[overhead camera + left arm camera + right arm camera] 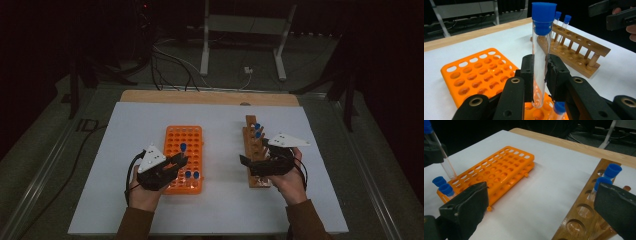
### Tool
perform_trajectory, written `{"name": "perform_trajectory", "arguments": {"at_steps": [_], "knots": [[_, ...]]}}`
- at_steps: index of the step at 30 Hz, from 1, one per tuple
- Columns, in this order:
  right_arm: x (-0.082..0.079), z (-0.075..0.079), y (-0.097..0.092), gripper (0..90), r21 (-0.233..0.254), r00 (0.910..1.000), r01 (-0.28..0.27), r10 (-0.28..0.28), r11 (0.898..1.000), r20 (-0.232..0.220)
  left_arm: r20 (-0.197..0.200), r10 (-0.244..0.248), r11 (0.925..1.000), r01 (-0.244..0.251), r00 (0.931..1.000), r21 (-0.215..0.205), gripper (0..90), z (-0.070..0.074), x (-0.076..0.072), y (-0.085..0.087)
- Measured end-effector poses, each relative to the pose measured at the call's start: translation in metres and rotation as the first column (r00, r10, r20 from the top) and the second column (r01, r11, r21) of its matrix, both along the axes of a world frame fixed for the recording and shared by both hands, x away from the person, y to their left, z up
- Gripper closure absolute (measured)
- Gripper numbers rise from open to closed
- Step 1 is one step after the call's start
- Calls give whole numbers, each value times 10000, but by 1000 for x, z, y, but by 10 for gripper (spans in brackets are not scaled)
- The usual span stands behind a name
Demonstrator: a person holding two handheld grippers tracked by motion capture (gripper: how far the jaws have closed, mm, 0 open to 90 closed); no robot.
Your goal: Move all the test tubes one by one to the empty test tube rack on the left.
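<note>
A white sheet covers the counter (pixel 125 200). Below the left gripper's (pixel 540 72) jaws lies an orange plastic rack (pixel 474 75) with rows of round holes; just beyond the right gripper's (pixel 539 207) wide, empty jaws lies a wooden rack (pixel 584 215). The left jaws clamp one clear glass tube (pixel 540 62), blue-capped, upright. Two capped tubes (pixel 192 175) stand in the orange rack, two more (pixel 607 178) in the wooden one.
</note>
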State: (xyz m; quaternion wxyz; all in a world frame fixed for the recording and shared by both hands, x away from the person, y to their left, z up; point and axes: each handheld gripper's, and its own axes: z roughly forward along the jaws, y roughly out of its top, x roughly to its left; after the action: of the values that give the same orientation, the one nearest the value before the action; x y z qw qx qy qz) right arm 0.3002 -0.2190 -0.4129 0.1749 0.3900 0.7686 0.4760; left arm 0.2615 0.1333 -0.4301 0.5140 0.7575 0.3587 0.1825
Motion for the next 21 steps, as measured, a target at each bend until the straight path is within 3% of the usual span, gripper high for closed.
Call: {"name": "perform_trajectory", "arguments": {"at_steps": [12,21], "knots": [[-3,-5,-3,1,47,10000,38,-38,10000,-48,-404,18,9999,-12,9992,132,768,-21,-9,4],[-4,-8,-3,1,105,9999,53,-51,9999,-104,-532,-19,9997,33,9986,259,768,-28,-14,7]]}}
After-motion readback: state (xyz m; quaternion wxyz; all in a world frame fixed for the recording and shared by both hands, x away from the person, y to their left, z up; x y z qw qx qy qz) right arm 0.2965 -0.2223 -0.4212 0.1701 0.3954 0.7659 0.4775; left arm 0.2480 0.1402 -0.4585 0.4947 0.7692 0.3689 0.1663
